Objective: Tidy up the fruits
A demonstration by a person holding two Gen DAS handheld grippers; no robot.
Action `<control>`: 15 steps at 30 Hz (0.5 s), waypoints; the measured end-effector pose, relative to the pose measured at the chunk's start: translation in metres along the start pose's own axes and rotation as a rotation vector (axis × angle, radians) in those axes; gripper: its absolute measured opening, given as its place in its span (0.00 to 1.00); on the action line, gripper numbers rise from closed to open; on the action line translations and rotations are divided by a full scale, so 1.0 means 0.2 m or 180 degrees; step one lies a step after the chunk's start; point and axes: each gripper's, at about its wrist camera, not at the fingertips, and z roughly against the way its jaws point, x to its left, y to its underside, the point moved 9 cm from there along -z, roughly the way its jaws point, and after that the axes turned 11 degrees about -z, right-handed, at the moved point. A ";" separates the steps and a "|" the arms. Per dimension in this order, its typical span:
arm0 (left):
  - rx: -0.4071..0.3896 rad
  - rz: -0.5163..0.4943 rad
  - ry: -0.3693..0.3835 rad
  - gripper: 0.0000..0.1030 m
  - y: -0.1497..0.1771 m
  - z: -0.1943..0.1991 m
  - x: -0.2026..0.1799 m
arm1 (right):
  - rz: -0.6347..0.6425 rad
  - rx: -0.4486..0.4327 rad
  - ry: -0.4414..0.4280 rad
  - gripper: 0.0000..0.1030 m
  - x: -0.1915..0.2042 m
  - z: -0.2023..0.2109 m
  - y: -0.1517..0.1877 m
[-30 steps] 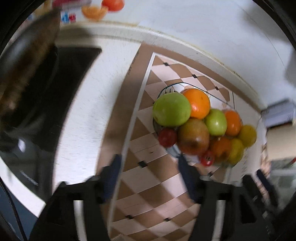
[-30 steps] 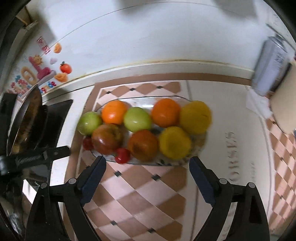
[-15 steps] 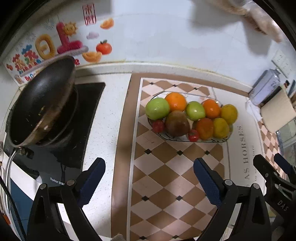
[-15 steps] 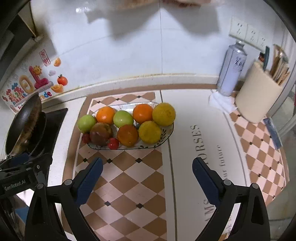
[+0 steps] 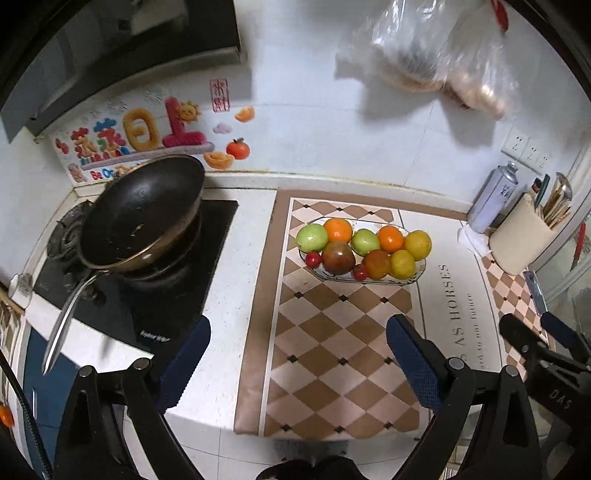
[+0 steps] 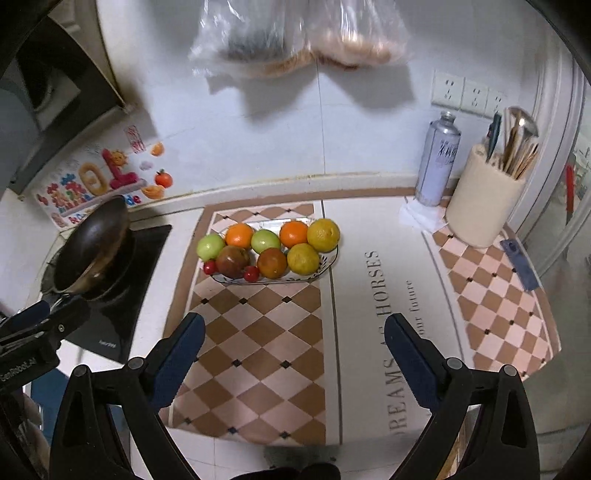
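Observation:
A clear oval fruit plate (image 5: 416, 277) (image 6: 330, 260) stands on the checkered mat, filled with several fruits: green apples (image 5: 312, 237) (image 6: 211, 247), oranges (image 5: 337, 229) (image 6: 294, 233), yellow citrus (image 5: 417, 244) (image 6: 323, 234), a dark reddish fruit (image 5: 338, 257) (image 6: 232, 261) and small red tomatoes (image 5: 313, 259) (image 6: 251, 273). My left gripper (image 5: 297, 363) is open and empty, held back above the counter's front edge. My right gripper (image 6: 293, 360) is open and empty, also well short of the plate. Each gripper shows at the edge of the other's view.
A black frying pan (image 5: 142, 212) (image 6: 92, 243) sits on the stove at the left. A spray can (image 6: 437, 158), a cream utensil holder (image 6: 484, 195) and a blue tool (image 6: 519, 264) stand at the right. Plastic bags (image 6: 295, 33) hang on the wall.
Both grippers have pulled back and up from the fruit plate, which now looks smaller and farther. The left gripper's jaws went from narrow to wide. The fruits have not moved.

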 end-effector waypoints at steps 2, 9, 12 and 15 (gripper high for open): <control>-0.0056 -0.0022 0.0003 0.95 0.01 0.09 -0.02 | 0.0037 -0.0054 -0.0037 0.97 0.00 0.11 -0.01; -0.0221 -0.0093 -0.0060 0.95 0.02 0.34 -0.09 | 0.0171 -0.0286 -0.0112 0.97 0.02 0.44 -0.05; -0.0287 -0.0110 -0.0079 0.95 0.03 0.42 -0.11 | 0.0197 -0.0319 -0.0159 0.97 0.03 0.54 -0.04; -0.0342 -0.0139 -0.0107 0.95 0.03 0.49 -0.15 | 0.0238 -0.0357 -0.0180 0.98 0.03 0.60 -0.04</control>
